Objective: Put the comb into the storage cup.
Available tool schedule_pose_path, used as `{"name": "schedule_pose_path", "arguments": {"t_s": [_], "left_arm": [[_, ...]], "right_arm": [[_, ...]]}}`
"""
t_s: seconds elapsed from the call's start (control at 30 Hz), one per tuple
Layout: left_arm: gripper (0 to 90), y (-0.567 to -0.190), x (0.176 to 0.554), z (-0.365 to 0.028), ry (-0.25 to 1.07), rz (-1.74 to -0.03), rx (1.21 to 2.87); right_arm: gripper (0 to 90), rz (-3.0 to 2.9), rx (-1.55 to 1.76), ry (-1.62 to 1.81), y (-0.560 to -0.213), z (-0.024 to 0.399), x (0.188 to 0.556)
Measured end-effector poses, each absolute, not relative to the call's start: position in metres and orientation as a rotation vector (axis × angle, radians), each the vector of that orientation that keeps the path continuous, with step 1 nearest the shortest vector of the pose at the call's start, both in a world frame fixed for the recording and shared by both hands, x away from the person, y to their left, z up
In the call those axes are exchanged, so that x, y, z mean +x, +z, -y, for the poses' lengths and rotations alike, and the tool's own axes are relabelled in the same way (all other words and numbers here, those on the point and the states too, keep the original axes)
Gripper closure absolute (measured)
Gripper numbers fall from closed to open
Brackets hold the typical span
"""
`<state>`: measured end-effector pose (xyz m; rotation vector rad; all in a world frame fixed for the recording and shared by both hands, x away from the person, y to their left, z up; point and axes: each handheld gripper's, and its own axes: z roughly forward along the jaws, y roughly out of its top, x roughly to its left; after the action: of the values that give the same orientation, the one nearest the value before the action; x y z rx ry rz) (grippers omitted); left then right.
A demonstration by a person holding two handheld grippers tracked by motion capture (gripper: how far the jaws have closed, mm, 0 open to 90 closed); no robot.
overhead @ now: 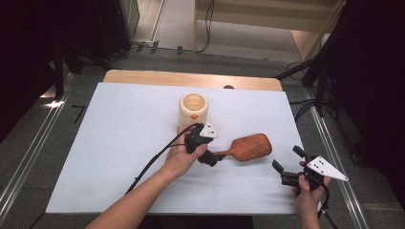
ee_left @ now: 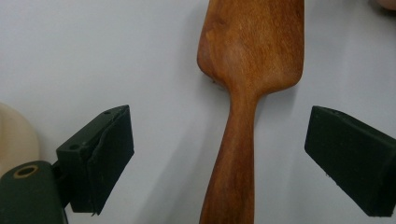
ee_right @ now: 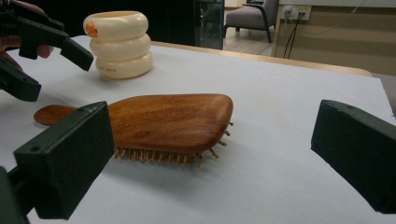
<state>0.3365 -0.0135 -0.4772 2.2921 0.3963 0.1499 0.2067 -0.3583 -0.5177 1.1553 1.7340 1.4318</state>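
A wooden hairbrush (overhead: 250,146) lies bristles down on the white sheet, its handle pointing left. My left gripper (overhead: 210,160) hovers over the handle end, open. In the left gripper view the handle (ee_left: 233,154) runs up between the two black pads (ee_left: 100,156) with a gap on each side, so nothing presses on it. My right gripper (overhead: 288,159) rests open at the table's right front, apart from the brush. In the right gripper view the brush head (ee_right: 168,121) sits ahead between the wide jaws, with the left gripper (ee_right: 58,77) beyond the handle tip.
A cream ringed cup (overhead: 194,109) with an orange dot stands upright just behind the left hand, also in the right gripper view as the cup (ee_right: 120,44). The white sheet (overhead: 110,143) covers the wooden table. Dark stands and cables flank both sides.
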Motion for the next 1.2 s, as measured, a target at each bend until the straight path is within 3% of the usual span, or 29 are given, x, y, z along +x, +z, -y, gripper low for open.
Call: {"name": "schedule_pose_path", "arguments": {"t_s": [0.1, 0.33, 0.8, 1.2], "left_arm": [[13.6, -0.479, 0.336, 0.019, 0.165, -0.396, 2.313], [14.6, -0.484, 0.338, 0.03, 0.121, -0.397, 2.356], [46.0, -0.494, 0.337, 0.051, 0.135, -0.402, 2.469], [58.3, -0.5, 0.341, 0.06, 0.112, -0.391, 2.481]], "right_arm": [[0.0, -1.734, 1.154, 1.433, -0.518, 0.359, 0.207], [0.0, -1.735, 1.152, 1.43, -0.518, 0.358, 0.207], [0.0, -1.736, 1.161, 1.434, -0.518, 0.358, 0.207], [0.0, -1.74, 1.162, 1.43, -0.518, 0.358, 0.208]]}}
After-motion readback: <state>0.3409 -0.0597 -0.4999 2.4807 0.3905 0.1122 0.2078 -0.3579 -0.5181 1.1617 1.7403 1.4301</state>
